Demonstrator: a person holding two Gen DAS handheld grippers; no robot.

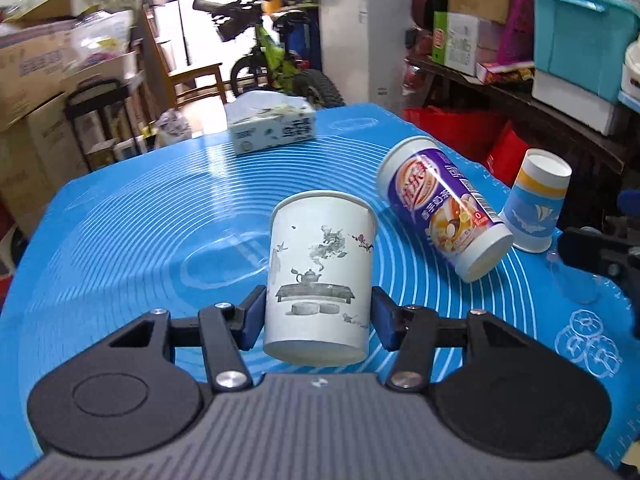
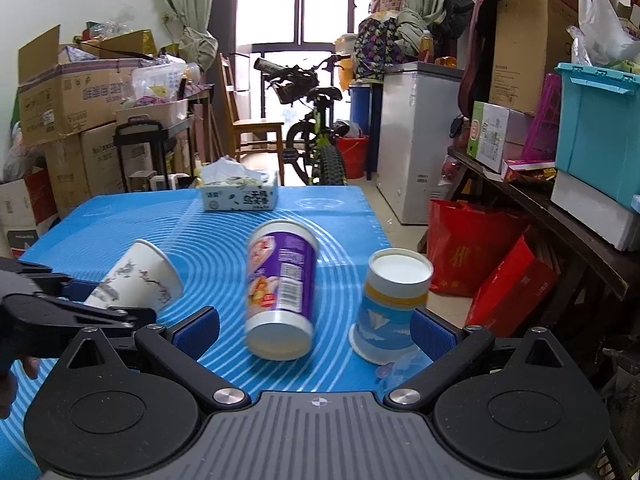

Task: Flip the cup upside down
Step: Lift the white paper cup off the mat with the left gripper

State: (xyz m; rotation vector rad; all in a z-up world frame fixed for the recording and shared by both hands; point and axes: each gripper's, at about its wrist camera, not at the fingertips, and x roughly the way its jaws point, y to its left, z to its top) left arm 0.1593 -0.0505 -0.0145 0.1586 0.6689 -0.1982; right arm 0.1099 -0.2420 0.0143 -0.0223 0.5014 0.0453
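My left gripper (image 1: 318, 316) is shut on a white paper cup (image 1: 320, 276) with an ink tea-set print, holding it by its lower half above the blue mat (image 1: 140, 232). From the right wrist view the same cup (image 2: 138, 280) is tilted, mouth up and to the right, in the left gripper (image 2: 86, 300). My right gripper (image 2: 314, 332) is open and empty, low over the mat's near edge. A purple milk-tea cup (image 2: 282, 288) lies on its side just ahead of it. A blue-and-white paper cup (image 2: 390, 304) stands upside down near its right finger.
A tissue box (image 2: 240, 192) sits at the mat's far edge. The mat ends close to the right of the upside-down cup; red bags (image 2: 472, 252) and a cluttered shelf (image 2: 560, 200) lie beyond. Cardboard boxes (image 2: 76, 120) stand at the left, a bicycle (image 2: 316, 132) behind.
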